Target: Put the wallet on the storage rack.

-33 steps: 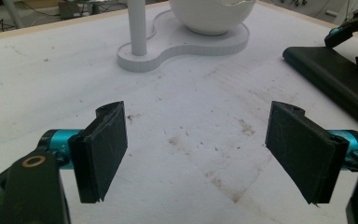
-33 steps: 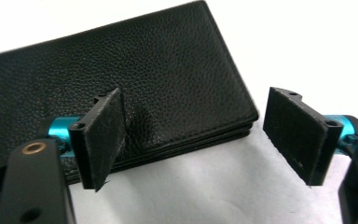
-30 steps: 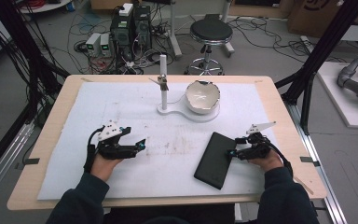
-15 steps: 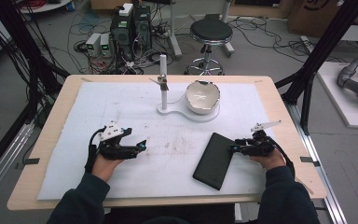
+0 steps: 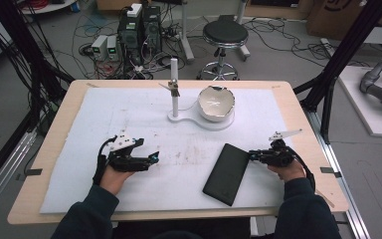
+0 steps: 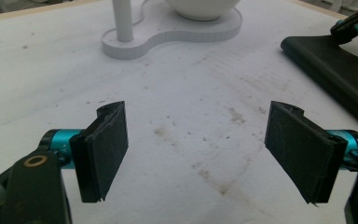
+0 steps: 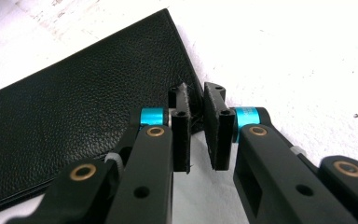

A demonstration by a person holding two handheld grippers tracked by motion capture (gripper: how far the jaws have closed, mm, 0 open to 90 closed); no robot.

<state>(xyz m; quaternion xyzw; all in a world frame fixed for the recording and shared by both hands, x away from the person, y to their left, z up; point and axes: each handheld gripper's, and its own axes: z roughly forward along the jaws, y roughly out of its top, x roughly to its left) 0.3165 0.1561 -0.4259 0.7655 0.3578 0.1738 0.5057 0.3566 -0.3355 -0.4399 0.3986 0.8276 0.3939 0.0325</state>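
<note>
A flat black leather case [image 5: 226, 173] lies slanted on the white mat, right of centre. My right gripper [image 5: 252, 156] lies level at the case's upper right edge. Its jaws have just been closing and now stand nearly together, pinching the thin edge of the case [image 7: 74, 126] near its corner, between the pad tips [image 7: 196, 100]. My left gripper [image 5: 154, 160] rests low over bare mat at the left and points right. Its jaws [image 6: 205, 149] are wide open with nothing between them. The case [image 6: 335, 70] lies farther off.
A white stand [image 5: 199, 121] at the back centre carries an upright post [image 5: 174, 87] and a white bowl [image 5: 217, 103]. The stained white mat [image 5: 129, 109] covers most of the wooden table [image 5: 298, 114]. A stool and cables stand beyond the far edge.
The right gripper's jaws have closed from wide apart onto the case's edge. Both hands and the case have stayed in place.
</note>
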